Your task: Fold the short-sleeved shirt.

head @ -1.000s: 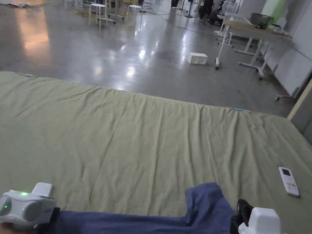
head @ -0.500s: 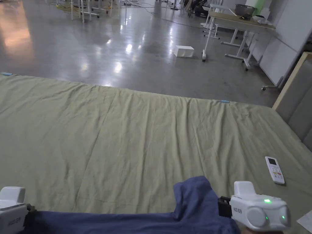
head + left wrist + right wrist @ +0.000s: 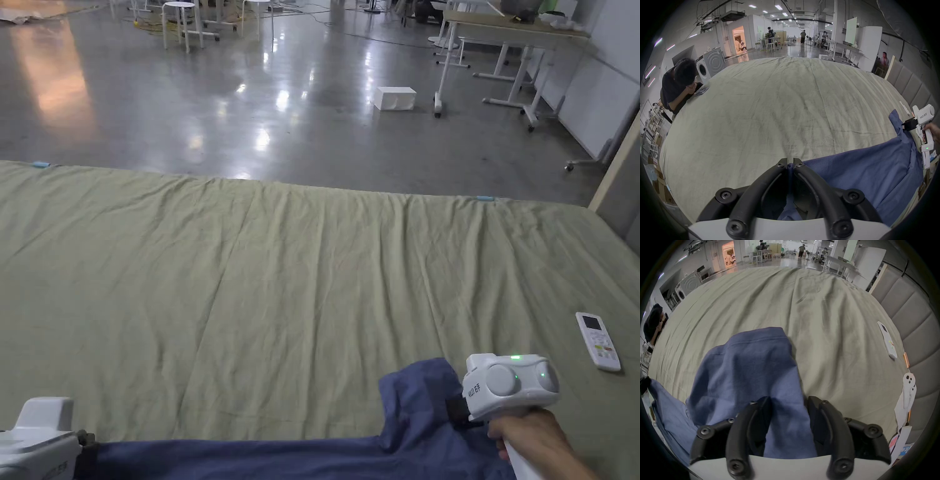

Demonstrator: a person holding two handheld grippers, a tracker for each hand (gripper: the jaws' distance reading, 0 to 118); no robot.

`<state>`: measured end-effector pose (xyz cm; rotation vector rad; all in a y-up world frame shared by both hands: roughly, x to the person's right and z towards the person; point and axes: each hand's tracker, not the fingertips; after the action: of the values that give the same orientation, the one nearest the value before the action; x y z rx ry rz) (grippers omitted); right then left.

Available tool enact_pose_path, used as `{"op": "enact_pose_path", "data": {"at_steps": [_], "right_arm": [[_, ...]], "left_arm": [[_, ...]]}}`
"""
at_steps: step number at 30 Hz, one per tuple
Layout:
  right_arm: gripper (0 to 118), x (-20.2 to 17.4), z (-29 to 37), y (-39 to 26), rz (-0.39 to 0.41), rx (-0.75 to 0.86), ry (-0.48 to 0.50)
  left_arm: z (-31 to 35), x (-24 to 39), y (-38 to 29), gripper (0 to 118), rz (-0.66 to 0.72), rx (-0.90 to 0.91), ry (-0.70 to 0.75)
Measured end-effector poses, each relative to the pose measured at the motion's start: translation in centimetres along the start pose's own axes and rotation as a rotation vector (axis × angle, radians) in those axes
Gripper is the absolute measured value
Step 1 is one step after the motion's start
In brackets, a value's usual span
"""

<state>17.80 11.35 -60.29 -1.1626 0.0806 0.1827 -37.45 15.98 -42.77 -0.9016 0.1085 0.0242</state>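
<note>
A blue short-sleeved shirt (image 3: 412, 431) lies along the near edge of a green bed sheet (image 3: 281, 281), one sleeve bunched up at its right end. My left gripper (image 3: 84, 445) is at the shirt's left end. In the left gripper view, this gripper (image 3: 790, 163) is shut on a fold of the shirt (image 3: 867, 170). My right gripper (image 3: 456, 409) is at the raised sleeve, held by a hand. In the right gripper view its jaws (image 3: 789, 402) stand apart, with shirt cloth (image 3: 745, 369) lying between them. The left gripper view also shows the right gripper (image 3: 907, 125).
A white remote (image 3: 598, 341) lies on the sheet to the right, near a padded headboard (image 3: 907, 305). A person (image 3: 679, 86) leans on the bed's far left side. Beyond the bed are a shiny floor, a white box (image 3: 395, 98) and tables (image 3: 519, 31).
The right gripper has come up beside the bunched sleeve, and its hand now shows. The left gripper sits lower at the left edge. The head camera has shifted.
</note>
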Motion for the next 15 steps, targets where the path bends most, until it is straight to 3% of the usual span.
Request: {"op": "enact_pose_path", "data": {"at_steps": [2,3,4,7,10,15], "right_arm": [[26,-0.3,0.0,0.0,-0.014,0.006,-0.004],[4,-0.4,0.0,-0.1,-0.013,0.011,0.000],[1,-0.6,0.0,-0.2,-0.008,0.017,0.000],[1,-0.6,0.2,-0.5,0.011,0.032,-0.004],[0,-0.4,1.9,-1.2,-0.033,0.089,0.016],[0,0.0,6.2,-3.1,-0.033,0.174,0.031]], "left_arm": [[-0.2,0.1,0.1,6,-0.013,-0.001,0.007],[-0.3,0.1,0.1,6,-0.019,-0.001,0.009],[-0.2,0.2,0.0,6,-0.020,-0.003,0.009],[-0.2,0.2,-0.1,6,-0.013,-0.004,0.010],[0.0,0.4,-0.3,6,-0.020,0.000,0.009],[1.2,0.2,-0.4,6,-0.035,0.018,0.001]]}}
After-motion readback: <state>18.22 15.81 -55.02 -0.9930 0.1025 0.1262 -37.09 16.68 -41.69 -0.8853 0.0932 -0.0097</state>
